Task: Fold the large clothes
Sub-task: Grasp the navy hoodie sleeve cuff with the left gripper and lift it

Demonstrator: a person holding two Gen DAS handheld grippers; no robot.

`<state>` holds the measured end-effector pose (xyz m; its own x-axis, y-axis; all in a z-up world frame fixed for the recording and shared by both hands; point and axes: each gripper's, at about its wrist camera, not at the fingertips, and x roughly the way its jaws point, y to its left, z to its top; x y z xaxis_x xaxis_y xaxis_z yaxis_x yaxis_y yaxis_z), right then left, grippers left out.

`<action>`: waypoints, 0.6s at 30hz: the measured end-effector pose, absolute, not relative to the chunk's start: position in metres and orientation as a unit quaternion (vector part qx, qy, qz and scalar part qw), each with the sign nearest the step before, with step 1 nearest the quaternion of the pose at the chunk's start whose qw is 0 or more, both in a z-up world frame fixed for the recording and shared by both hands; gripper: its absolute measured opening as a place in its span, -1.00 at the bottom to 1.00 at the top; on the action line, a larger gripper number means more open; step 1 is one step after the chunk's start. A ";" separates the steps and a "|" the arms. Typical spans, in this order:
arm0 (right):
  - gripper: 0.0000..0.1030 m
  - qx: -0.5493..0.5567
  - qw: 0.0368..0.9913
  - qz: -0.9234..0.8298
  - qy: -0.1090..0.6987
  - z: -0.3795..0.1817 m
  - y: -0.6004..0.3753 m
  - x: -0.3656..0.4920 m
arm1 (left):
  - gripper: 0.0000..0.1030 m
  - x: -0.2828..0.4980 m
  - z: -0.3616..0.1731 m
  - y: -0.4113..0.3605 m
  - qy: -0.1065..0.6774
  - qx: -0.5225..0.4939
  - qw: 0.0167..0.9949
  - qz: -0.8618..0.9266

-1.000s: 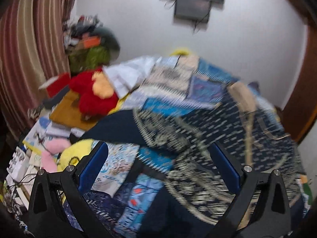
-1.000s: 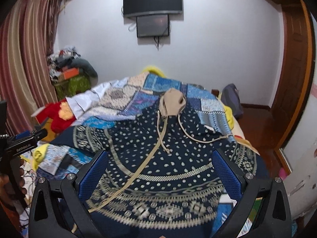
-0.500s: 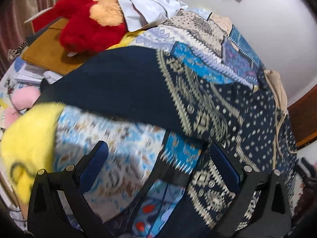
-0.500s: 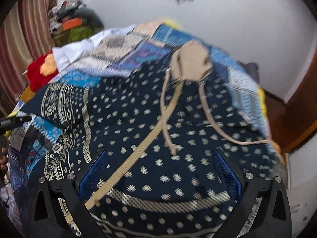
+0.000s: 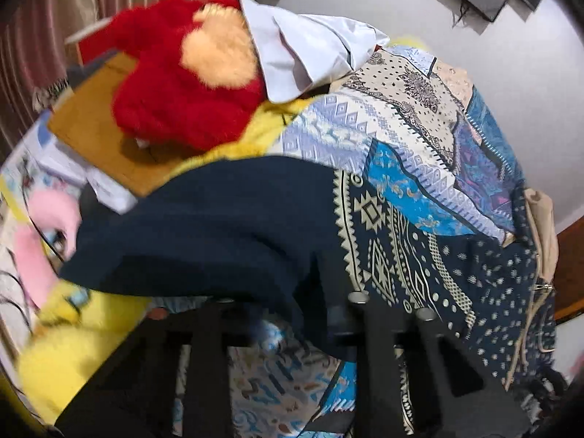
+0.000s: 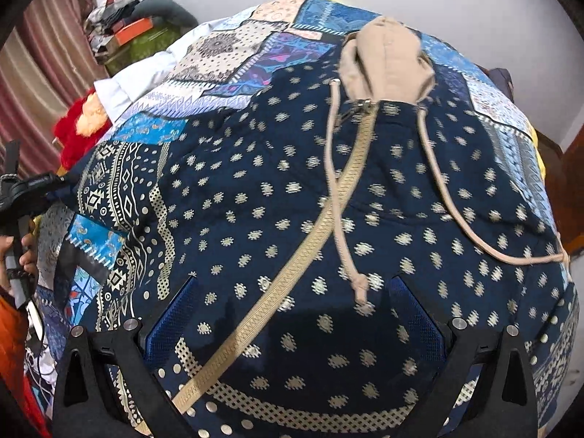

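A large navy hoodie [image 6: 277, 197] with cream dots, a beige zipper and a beige hood [image 6: 387, 62] lies spread front-up on the patchwork bedspread [image 6: 255, 54]. My right gripper [image 6: 292, 314] is open just above the lower front of the hoodie, its blue pads either side of the zipper. In the left wrist view the hoodie's left sleeve [image 5: 226, 226] with its plain navy cuff lies over the bed's left edge. My left gripper [image 5: 288, 314] has its jaws drawn close together on the sleeve's cuff; the fingertips are hidden under the cloth.
A red plush toy [image 5: 175, 91], a white garment [image 5: 303, 47] and a brown board [image 5: 91, 124] lie left of the bed. A yellow plush [image 5: 73, 346] and pink toy [image 5: 36, 248] sit below the sleeve. A pile of clutter [image 6: 127, 25] stands by the striped curtain. A wooden door [image 6: 569, 168] stands right.
My left gripper dropped to the sleeve cuff and its jaws closed on it. My right gripper moved lower and closer over the hoodie's front, still open.
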<state>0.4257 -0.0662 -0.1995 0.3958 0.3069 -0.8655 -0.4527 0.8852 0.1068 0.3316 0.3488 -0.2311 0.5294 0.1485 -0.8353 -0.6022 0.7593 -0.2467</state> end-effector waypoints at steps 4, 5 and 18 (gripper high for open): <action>1.00 -0.058 0.842 0.219 0.490 -0.187 -0.087 0.420 | -0.86 0.344 -0.187 0.332 0.403 -0.191 0.864 0.233; 1.00 -0.053 0.845 0.216 0.487 -0.182 -0.093 0.419 | -0.86 0.348 -0.178 0.325 0.396 -0.179 0.871 0.230; 1.00 -0.008 0.884 0.178 0.431 -0.117 -0.173 0.384 | -0.44 0.428 -0.190 0.109 0.460 -0.024 0.887 0.037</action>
<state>0.3838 -0.1731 -0.1169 0.5641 0.3082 -0.7660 -0.3224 0.9363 0.1393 0.4279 0.1086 -0.1898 0.5737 0.0440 -0.8179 -0.0887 0.9960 -0.0087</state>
